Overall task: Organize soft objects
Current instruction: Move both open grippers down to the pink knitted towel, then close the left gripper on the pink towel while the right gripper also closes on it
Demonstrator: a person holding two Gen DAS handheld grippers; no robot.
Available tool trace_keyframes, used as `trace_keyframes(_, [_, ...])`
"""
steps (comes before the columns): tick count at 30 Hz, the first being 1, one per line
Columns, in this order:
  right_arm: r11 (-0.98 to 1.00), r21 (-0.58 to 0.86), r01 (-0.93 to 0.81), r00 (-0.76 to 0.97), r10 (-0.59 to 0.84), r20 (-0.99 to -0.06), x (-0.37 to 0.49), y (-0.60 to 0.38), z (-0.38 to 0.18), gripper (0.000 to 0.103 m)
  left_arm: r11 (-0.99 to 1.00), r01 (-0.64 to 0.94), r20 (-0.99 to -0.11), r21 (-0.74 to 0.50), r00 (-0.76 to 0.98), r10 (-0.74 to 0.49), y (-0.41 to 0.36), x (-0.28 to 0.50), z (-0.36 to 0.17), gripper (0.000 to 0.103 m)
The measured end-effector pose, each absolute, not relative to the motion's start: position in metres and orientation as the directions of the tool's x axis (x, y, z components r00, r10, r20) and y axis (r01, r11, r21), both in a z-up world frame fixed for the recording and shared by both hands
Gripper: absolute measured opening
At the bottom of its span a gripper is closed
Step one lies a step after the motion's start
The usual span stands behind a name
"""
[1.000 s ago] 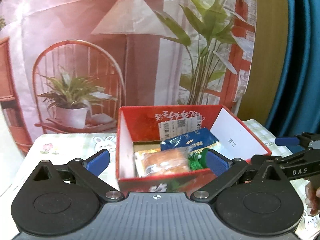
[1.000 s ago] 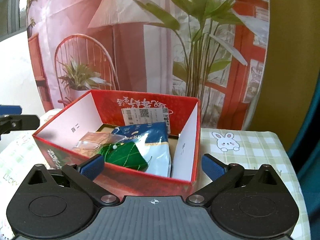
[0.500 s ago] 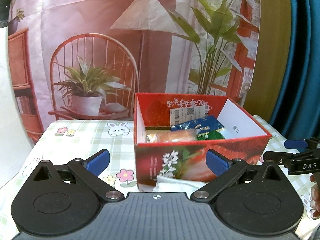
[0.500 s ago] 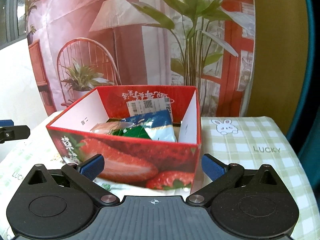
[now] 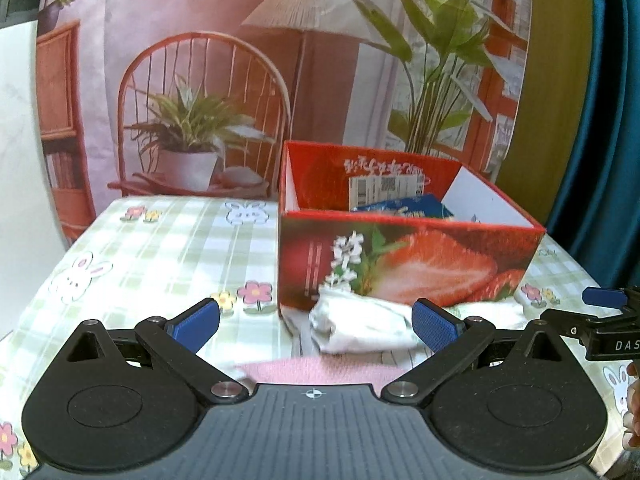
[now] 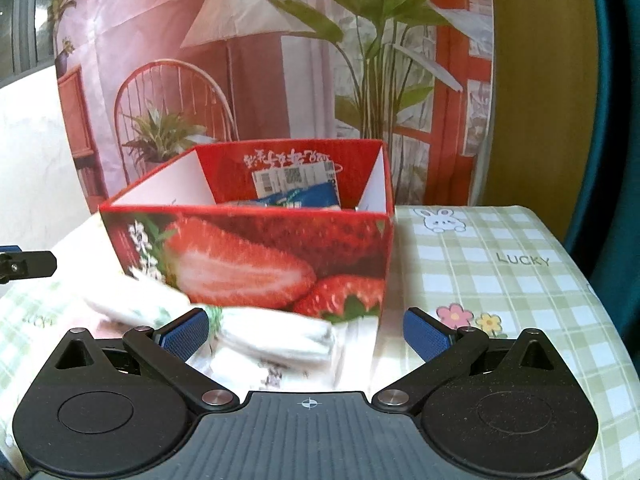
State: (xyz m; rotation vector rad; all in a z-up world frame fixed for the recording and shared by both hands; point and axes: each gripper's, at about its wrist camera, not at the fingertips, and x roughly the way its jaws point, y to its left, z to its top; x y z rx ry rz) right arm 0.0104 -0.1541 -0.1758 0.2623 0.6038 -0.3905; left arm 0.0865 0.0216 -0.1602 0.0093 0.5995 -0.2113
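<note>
Both tongs wide and empty before the strawberry box

The left tongs (image 5: 316,322) and right tongs (image 6: 306,332) gape wide, holding nothing. Just ahead lie soft white rolled cloth bundles (image 6: 276,338), crumpled, faintly green-printed; two, perhaps three, since blur smears them. They rest on the green-checked cloth-covered worktop (image 6: 500,292), touching the front wall of one red strawberry-printed cardboard box (image 5: 400,264). A blue packet (image 5: 404,208) pokes above its rim. Bare worktop lies open left and right of the box.
</note>
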Motion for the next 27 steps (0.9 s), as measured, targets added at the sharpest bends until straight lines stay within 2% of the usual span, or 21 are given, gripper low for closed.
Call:
trace_keyframes(15, [0.886,0.14,0.443,0.7,-0.244,-0.671,-0.008,-0.141,-0.217,0.102,0.972,0.228,-0.638,-0.063,0.74,-0.215,0.023,0.082,-0.199,0.103])
trace_keyframes(17, [0.893,0.139,0.429,0.699,-0.23,-0.677,-0.009,-0.137,-0.219,0.102,0.971,0.229,-0.645,-0.066,0.733,-0.216,0.024,0.085,-0.204,0.102])
trace_keyframes(20, [0.905,0.143,0.4,0.69,-0.195,-0.697,-0.009,-0.131,-0.224,0.101,0.967,0.249,-0.654,-0.052,0.723,-0.222,0.021,0.088,-0.21,0.094])
trace_keyframes(21, [0.909,0.148,0.39,0.689,-0.181,-0.702,-0.008,-0.129,-0.225,0.099,0.965,0.257,-0.659,-0.051,0.718,-0.226,0.02,0.09,-0.212,0.091])
trace_keyframes(25, [0.918,0.144,0.371,0.68,-0.162,-0.715,-0.007,-0.123,-0.225,0.087,0.961,0.269,-0.668,-0.069,0.703,-0.244,0.021,0.098,-0.218,0.088])
trace_keyframes(27, [0.915,0.143,0.377,0.674,-0.165,-0.72,-0.008,-0.122,-0.222,0.083,0.961,0.263,-0.678,-0.081,0.693,-0.247,0.022,0.103,-0.222,0.086])
